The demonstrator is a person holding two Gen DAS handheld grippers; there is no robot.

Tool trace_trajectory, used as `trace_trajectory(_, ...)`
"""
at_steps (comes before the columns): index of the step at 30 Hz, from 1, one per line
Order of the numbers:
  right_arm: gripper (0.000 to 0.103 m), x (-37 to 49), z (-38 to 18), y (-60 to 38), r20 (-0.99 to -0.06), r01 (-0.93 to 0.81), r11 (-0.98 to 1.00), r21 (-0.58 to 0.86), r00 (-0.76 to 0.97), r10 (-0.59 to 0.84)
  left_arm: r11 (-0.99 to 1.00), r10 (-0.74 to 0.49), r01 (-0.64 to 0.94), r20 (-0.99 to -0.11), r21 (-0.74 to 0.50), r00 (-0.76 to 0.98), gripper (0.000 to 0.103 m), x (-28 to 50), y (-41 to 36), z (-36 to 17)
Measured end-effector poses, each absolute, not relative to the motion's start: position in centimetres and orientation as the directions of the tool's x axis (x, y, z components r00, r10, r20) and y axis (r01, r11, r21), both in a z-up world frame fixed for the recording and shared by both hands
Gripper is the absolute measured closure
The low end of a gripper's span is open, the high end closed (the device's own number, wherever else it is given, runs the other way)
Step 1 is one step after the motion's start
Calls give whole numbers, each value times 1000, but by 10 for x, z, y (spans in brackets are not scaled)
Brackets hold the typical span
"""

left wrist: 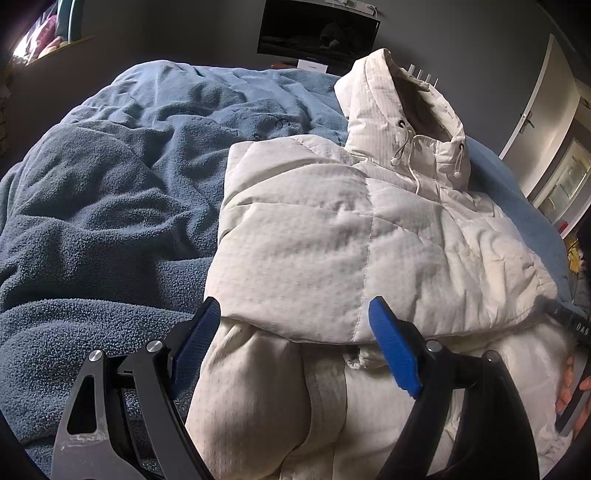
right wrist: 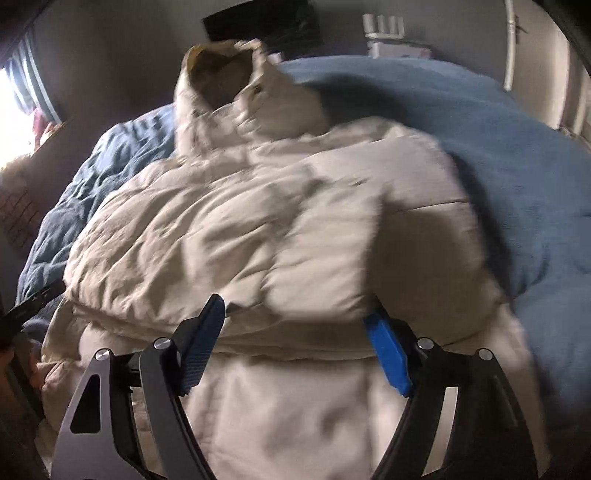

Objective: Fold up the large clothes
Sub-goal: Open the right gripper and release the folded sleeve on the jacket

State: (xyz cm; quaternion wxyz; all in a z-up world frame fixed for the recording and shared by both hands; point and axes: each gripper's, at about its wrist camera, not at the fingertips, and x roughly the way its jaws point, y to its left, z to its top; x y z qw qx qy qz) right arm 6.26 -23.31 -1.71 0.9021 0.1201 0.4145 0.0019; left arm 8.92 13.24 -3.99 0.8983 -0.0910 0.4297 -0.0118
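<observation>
The left gripper (left wrist: 295,343) stands with its jaws spread wide and nothing between them but the puffy cloth below; its blue ribbed pads (left wrist: 393,350) sit on black curved arms with round silver bolts, and the pad at 7 o'clock lies just beside the edge of a folded panel without clearly pinching it. The right gripper (right wrist: 295,343) is likewise wide apart and grasps nothing, its right pad tucked against the underside of a folded layer at about 5 o'clock, its left pad just in front of the fold's edge. Under both lies the white jacket (left wrist: 351,229), a quilted, padded garment with stitched channels and a finely dotted weave, spread down the middle of the bed with one panel doubled over its lower part; in the right wrist view it (right wrist: 258,221) is smeared by motion blur. Its hood (left wrist: 399,107) stands up at 12 to 1 o'clock, with thin drawcords ending in small round stoppers. The jacket rests on a blue fleece blanket (left wrist: 110,206), nubbly and heavily rumpled, filling 8 to 11 o'clock in the left wrist view. At 3 o'clock there a dark strap (left wrist: 576,323) carries pale letters too small to read fully. A dark flat screen (left wrist: 317,31) hangs on the grey wall at 12 o'clock, and a pale door (left wrist: 535,110) stands at 2 o'clock.
</observation>
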Motion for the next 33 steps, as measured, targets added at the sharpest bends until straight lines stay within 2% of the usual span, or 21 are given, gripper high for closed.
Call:
trace_trajectory(6, 29, 66, -13, -262, -729, 167, 957, 239, 681, 64, 989, -88, -39, -772, -145, 630, 24, 88, 125, -39)
trace_trajectory(14, 31, 84, -30, -262, -741, 132, 943, 307, 654, 149, 991, -83, -33, -782, -131, 617, 24, 91, 121, -43)
trace_trajectory(15, 44, 83, -32, -261, -744, 129, 944, 303, 651, 151, 991, -83, -33, -783, -131, 617, 24, 90, 121, -43)
trace_trajectory(17, 57, 84, -35, -256, -755, 116, 950, 289, 638, 151, 991, -84, -32, -783, -131, 617, 24, 90, 121, -43)
trace_trajectory(18, 74, 82, -34, -253, -755, 117, 960, 256, 644, 123, 991, -83, -32, -783, -131, 616, 24, 91, 121, -43)
trace_trajectory(19, 81, 79, -32, -251, -751, 113, 966, 231, 653, 103, 991, -84, -32, -783, -132, 616, 24, 90, 121, -43)
trace_trajectory(22, 88, 70, -21, -255, -722, 113, 968, 222, 686, 86, 990, -85, -34, -782, -135, 617, 24, 90, 121, -43)
trace_trajectory(28, 91, 46, 3, -248, -694, 109, 986, 128, 720, 11, 989, -93, -34, -778, -145, 621, 24, 89, 122, -42)
trace_trajectory(31, 96, 48, -10, -252, -730, 139, 987, 80, 683, -37, 990, -91, -31, -781, -141, 618, 24, 90, 122, -43)
trace_trajectory(33, 96, 54, -28, -265, -769, 174, 978, 119, 639, -20, 990, -90, -30, -782, -138, 617, 24, 90, 121, -43)
